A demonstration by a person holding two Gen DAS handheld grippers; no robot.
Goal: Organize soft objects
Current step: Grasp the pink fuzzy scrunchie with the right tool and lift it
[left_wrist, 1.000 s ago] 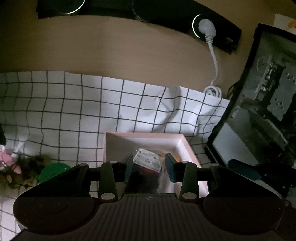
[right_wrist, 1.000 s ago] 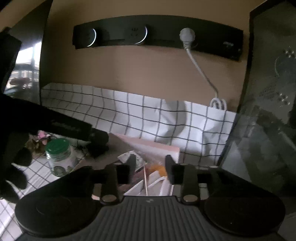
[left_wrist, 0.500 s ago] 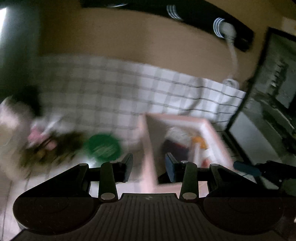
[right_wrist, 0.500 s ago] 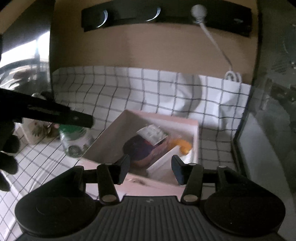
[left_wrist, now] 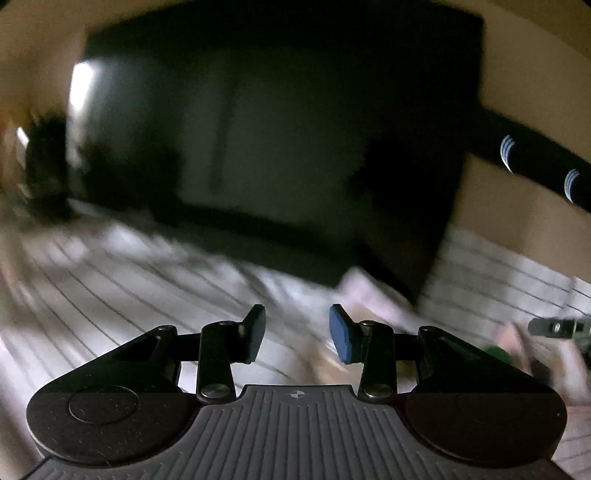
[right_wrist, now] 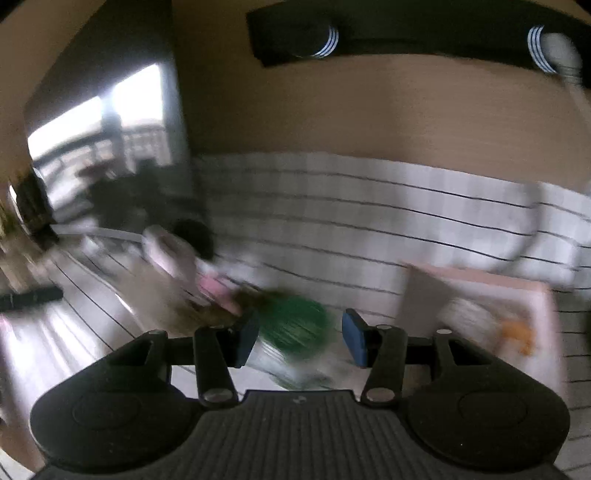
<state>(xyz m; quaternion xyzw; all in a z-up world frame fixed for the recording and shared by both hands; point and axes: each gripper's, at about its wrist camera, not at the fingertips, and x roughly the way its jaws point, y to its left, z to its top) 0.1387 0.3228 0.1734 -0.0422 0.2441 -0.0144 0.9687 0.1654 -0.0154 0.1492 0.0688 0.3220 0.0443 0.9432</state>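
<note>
The left gripper (left_wrist: 296,334), with its black fingers and blue pads, stands released, its jaws parted with nothing between them, above a white cloth ruled with thin black grid lines (left_wrist: 122,295). Everything beyond it is heavily smeared. Just past its right finger lies a pale pinkish-white soft shape (left_wrist: 364,286), too blurred to identify, and behind that rises a large dark panel (left_wrist: 266,140) that fills most of the view against a tan wall (left_wrist: 517,74). At the far right edge of that view a small dark tip of another tool (left_wrist: 554,326) pokes in. The right gripper (right_wrist: 298,338) is likewise released, its jaws wide apart and holding nothing; between and just beyond the fingers sits a clear jar with a round green lid (right_wrist: 295,326), not touched by either pad. To the left of the jar is a blurred heap of soft things in pink, white and brown (right_wrist: 192,280), resting on the gridded cloth. To the right of the jar stands a shallow pink rectangular box (right_wrist: 476,280) with a pale packet (right_wrist: 465,314) and an orange item (right_wrist: 517,334) inside it. Along the wall above runs a long black power strip (right_wrist: 406,29), with a white plug (right_wrist: 561,51) seated at its right end.
</note>
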